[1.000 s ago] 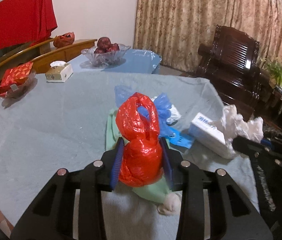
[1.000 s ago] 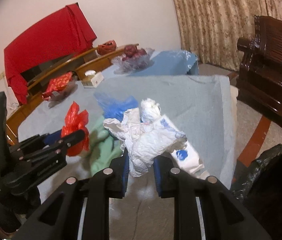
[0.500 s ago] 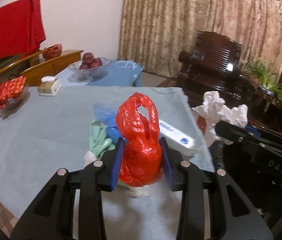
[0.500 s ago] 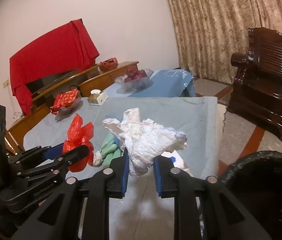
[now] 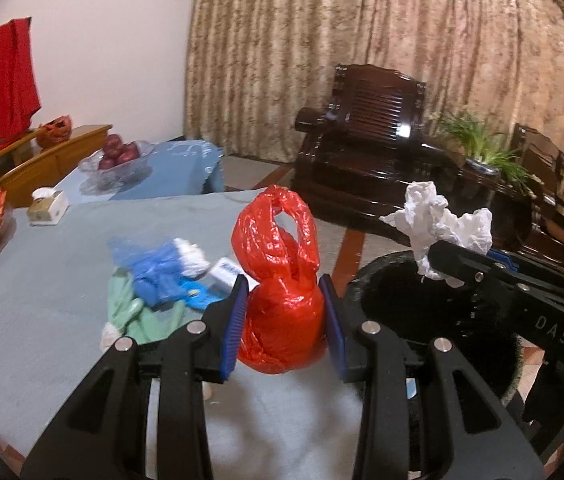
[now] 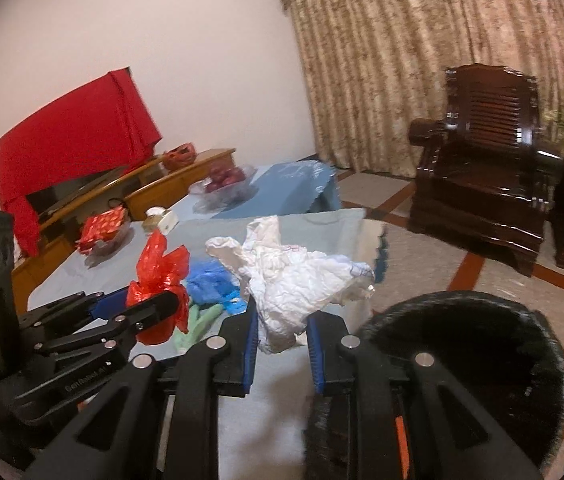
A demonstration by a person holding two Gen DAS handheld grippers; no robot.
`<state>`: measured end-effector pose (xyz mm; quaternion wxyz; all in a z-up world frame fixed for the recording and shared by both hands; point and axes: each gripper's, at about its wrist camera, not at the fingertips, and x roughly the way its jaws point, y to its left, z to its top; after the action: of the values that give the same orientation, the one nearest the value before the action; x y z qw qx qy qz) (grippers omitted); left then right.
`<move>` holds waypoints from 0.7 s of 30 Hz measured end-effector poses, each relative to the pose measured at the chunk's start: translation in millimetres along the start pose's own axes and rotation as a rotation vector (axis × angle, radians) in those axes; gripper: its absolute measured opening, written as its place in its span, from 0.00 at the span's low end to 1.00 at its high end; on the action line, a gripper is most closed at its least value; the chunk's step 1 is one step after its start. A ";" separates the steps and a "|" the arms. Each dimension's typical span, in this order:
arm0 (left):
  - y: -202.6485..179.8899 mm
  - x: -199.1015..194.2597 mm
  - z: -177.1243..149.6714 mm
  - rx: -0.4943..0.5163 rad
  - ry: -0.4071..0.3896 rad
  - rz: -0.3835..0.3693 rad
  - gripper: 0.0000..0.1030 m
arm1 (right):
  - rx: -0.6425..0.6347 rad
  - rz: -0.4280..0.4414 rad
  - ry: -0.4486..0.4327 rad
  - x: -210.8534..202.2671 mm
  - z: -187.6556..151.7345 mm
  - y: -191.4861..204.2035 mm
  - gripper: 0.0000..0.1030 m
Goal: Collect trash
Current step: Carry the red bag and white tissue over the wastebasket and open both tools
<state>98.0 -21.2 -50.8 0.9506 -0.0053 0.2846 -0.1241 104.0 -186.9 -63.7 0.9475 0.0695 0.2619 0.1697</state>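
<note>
Left wrist view: the left gripper [image 5: 283, 316] pinches a knotted red plastic bag [image 5: 280, 292] above the table edge; right, the right gripper [image 6: 282, 334] clamps crumpled white paper [image 6: 293, 276] beside the black bin [image 6: 481, 360].

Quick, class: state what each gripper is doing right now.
Left gripper: shut on the red plastic bag.
Right gripper: shut on the crumpled white paper.
</note>
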 end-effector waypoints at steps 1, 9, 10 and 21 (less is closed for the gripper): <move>-5.4 0.4 1.5 0.007 -0.003 -0.012 0.34 | 0.004 -0.012 -0.005 -4.2 0.4 -4.5 0.21; -45.3 11.2 8.6 0.059 -0.009 -0.099 0.34 | 0.041 -0.107 -0.030 -35.3 -1.6 -41.7 0.21; -50.3 12.9 8.9 0.064 -0.008 -0.111 0.34 | 0.045 -0.119 -0.032 -38.6 -1.6 -46.0 0.21; -99.5 38.6 8.0 0.130 0.015 -0.208 0.34 | 0.080 -0.235 -0.030 -65.0 -17.1 -91.0 0.21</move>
<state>110.3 -127.2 -56.8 0.9288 0.0276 0.2808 -0.2403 68.7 -294.4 -67.6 0.9611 0.0786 0.2607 0.0457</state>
